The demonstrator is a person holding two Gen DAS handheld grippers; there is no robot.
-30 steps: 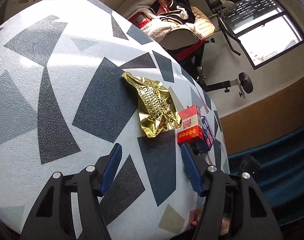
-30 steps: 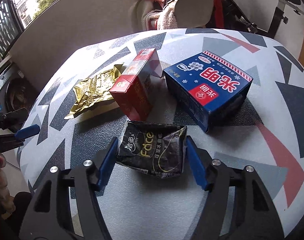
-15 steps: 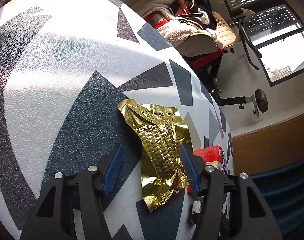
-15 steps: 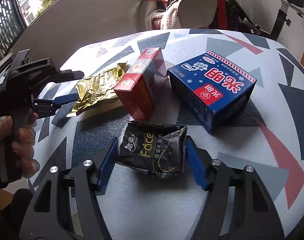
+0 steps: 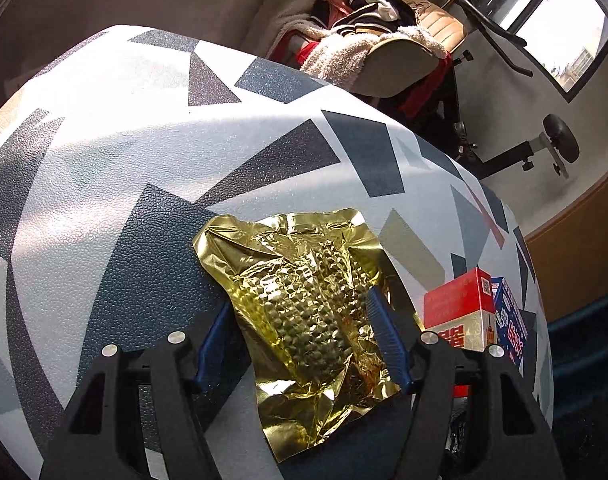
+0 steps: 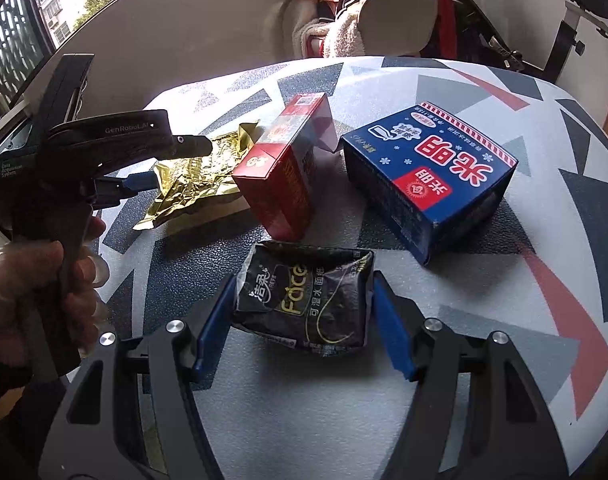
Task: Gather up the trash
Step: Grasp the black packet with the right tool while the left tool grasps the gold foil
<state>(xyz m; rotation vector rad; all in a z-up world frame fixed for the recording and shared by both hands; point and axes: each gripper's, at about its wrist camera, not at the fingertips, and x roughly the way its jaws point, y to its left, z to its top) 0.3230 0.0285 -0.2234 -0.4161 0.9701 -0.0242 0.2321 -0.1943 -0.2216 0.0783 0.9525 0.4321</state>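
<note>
Gold foil is lying straight ahead of your left hand-held gripper (image 5: 299, 320): the crumpled gold wrapper (image 5: 308, 308) is sitting flat on the patterned worktop (image 5: 103, 168), its long axis running roughly along the blue fingers (image 5: 386, 340), which are standing wide apart on either side of it and gripping nothing. You are nearer to it with the left than with the right. Your right hand-held gripper (image 6: 304, 316) is likewise spread wide, bracketing the black tissue pack (image 6: 308, 300) without visibly pinching it; whether the pads are touching its sides is hard to tell. Behind it, the red box (image 6: 283, 176) is standing just beside the wrapper, and the blue box (image 6: 428, 184) is lying to its right. The wrapper's near end is running under the gripper body, so you cannot judge how low the fingertips are sitting against the worktop.
</note>
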